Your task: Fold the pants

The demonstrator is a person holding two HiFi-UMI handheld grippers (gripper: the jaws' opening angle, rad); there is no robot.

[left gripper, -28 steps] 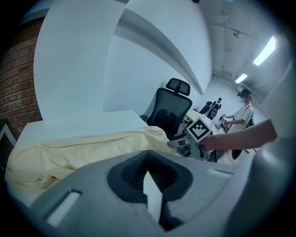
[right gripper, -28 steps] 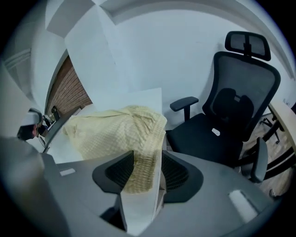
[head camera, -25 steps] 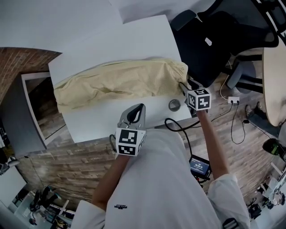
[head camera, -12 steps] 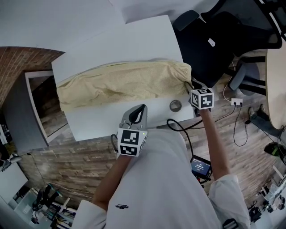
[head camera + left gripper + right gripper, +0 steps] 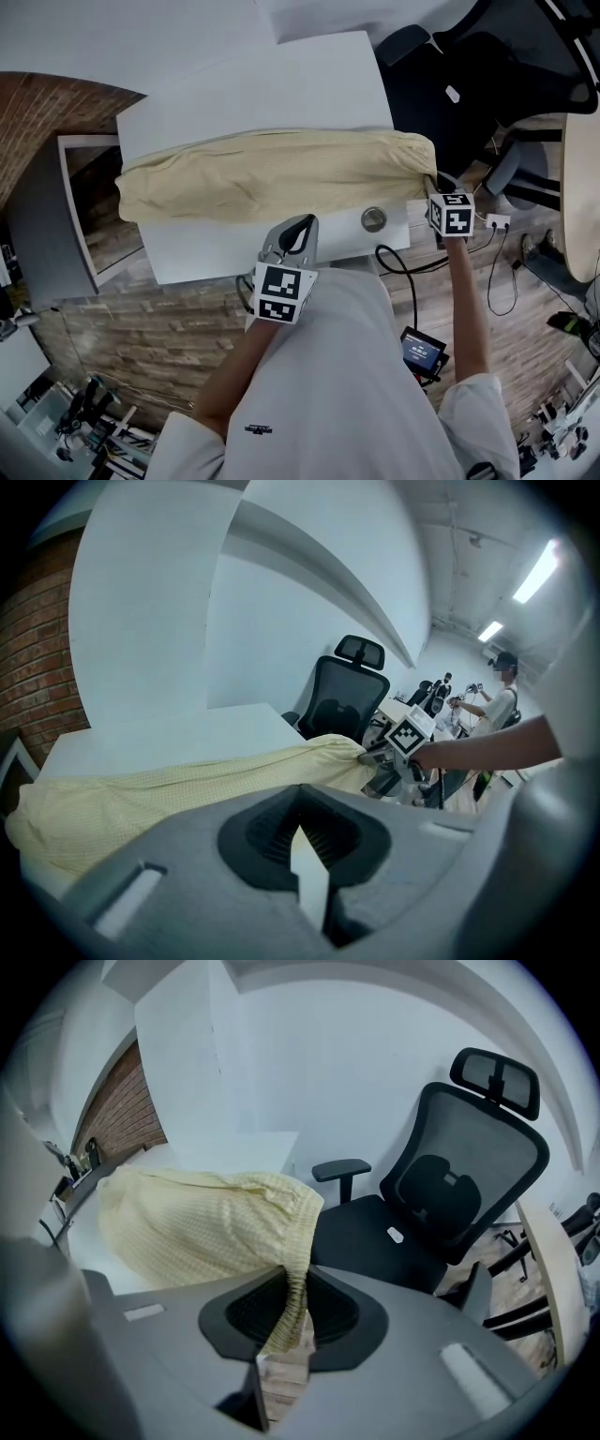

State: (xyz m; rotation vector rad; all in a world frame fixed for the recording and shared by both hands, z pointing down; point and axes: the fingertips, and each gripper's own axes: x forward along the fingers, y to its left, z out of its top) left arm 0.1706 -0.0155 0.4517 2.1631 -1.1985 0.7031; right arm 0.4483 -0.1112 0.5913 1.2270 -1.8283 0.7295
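Pants: stretched lengthwise across the white worktop.
Right gripper: jaws just closing, pinching the waistband; only its own view shows this.
Left gripper: jaws together, empty.

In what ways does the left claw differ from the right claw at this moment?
The left claw is shut on nothing; the right claw has just been closing and pinches the end of the yellow pants. The left claw sits above the near edge of the table, short of the pants; the right claw is past the table's right end. Both are grey and of the same build.
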